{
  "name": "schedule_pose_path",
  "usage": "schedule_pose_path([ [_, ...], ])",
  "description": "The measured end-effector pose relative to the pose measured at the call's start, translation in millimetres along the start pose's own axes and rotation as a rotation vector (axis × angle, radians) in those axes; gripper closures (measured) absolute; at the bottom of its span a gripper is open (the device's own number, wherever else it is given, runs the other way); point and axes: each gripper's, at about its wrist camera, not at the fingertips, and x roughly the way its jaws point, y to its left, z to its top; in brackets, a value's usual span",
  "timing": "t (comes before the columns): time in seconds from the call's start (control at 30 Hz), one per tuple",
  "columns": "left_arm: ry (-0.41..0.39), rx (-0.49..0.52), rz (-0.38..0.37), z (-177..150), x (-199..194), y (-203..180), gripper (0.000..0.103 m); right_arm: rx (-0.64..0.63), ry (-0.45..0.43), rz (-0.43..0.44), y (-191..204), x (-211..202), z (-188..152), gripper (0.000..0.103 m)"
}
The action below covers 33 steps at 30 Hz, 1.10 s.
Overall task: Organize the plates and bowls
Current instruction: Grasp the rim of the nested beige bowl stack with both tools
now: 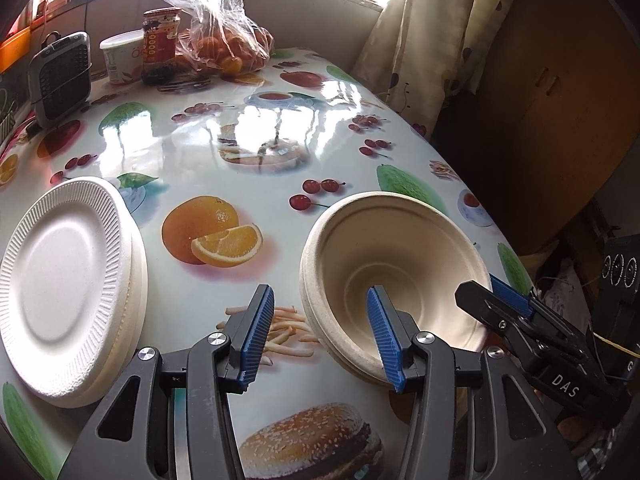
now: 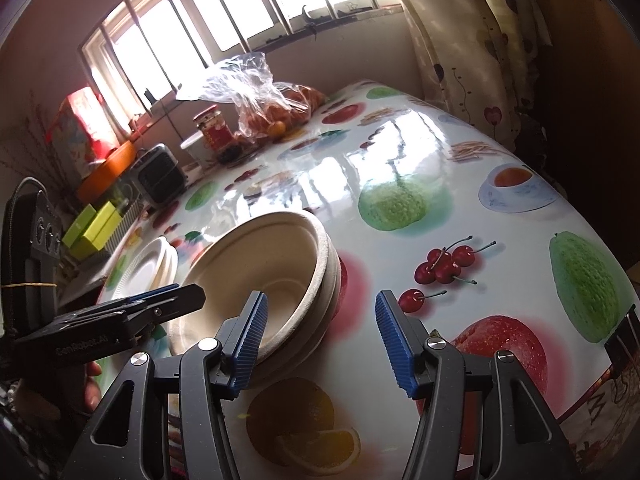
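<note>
Table (image 1: 256,128): glossy cloth printed with fruit, fries and a burger; window light reflects off its middle.

Plates (image 1: 68,280): white stack with ribbed rims, at the near left of the table; seen small beyond the bowls from the right wrist (image 2: 154,260).

Bowls (image 1: 384,264): beige nested stack, upright, at the near right, well apart from the plates, with the printed orange between the two stacks. Also at centre left in the right wrist view (image 2: 280,264).

Left gripper (image 1: 324,336): fingers apart and released, nothing pressed. Its right blue pad (image 1: 384,340) stands in front of the bowls' near rim; whether it touches the rim cannot be told. Its left pad sits over bare cloth near the printed fries.

Right gripper (image 2: 320,340): fingers apart and released, nothing between them but cloth. Its left pad (image 2: 250,340) is just beside the bowls' near right rim; contact cannot be told. From the left wrist this gripper shows at the bowls' right edge (image 1: 500,300).

Far end of the table: jar (image 1: 162,44) with red label, white tub (image 1: 120,56), clear bag of oranges (image 1: 224,36), and small grey fan heater (image 1: 60,76) at the far left.

Curtain (image 1: 424,32): patterned, at the far right beside the window.
</note>
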Motion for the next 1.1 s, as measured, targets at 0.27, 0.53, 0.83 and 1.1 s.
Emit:
schedule_pose_path([
  [0.27, 0.019, -0.028, -0.016, -1.6, 6.1, 1.5, 0.058, -0.015, 0.0, 0.016, 3.3, 1.0, -0.8, 0.05],
  [0.53, 0.028, -0.028, -0.027, -1.4, 9.1, 0.3, 0.071, -0.011, -0.004, 0.02, 2.0, 0.5, 0.7, 0.065],
  [0.83, 0.028, -0.029, -0.033, -1.2, 9.9, 0.3, 0.075, -0.012, -0.001, 0.015, 4.1, 2.6, 1.9, 0.072],
  [1.1, 0.027, -0.025, -0.027, -1.0, 9.0, -0.6, 0.075, -0.008, -0.002, 0.017, 2.8, 2.8, 2.5, 0.072],
])
